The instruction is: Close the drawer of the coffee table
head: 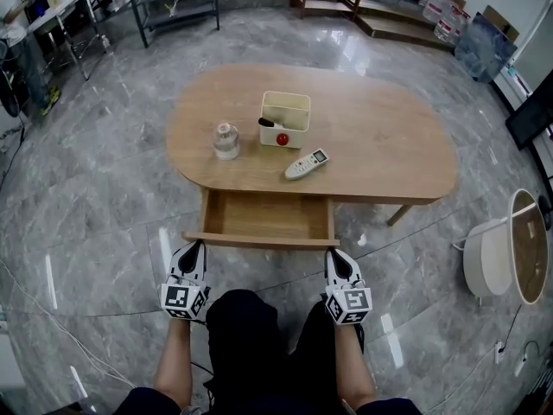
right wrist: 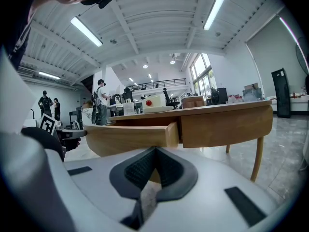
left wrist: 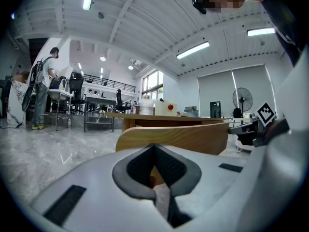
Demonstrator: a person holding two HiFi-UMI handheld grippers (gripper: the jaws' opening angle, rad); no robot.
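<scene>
The oval wooden coffee table (head: 380,137) has its drawer (head: 268,216) pulled out toward me, and the drawer looks empty. Its front panel (head: 259,240) faces my knees. My left gripper (head: 197,245) is shut, its tip at the left end of the panel. My right gripper (head: 333,252) is also shut, at the panel's right end. In the left gripper view the closed tips (left wrist: 154,146) point at the drawer front (left wrist: 193,137) close ahead. The right gripper view likewise shows the shut gripper (right wrist: 155,150) just before the drawer front (right wrist: 130,138). Whether either tip touches the wood is unclear.
On the tabletop stand a cream box (head: 285,118) holding a red ball, a small glass jar (head: 226,140) and a white remote (head: 307,164). A round white side table (head: 505,249) stands on the right. Marble floor surrounds the table; my knees (head: 251,318) are between the grippers.
</scene>
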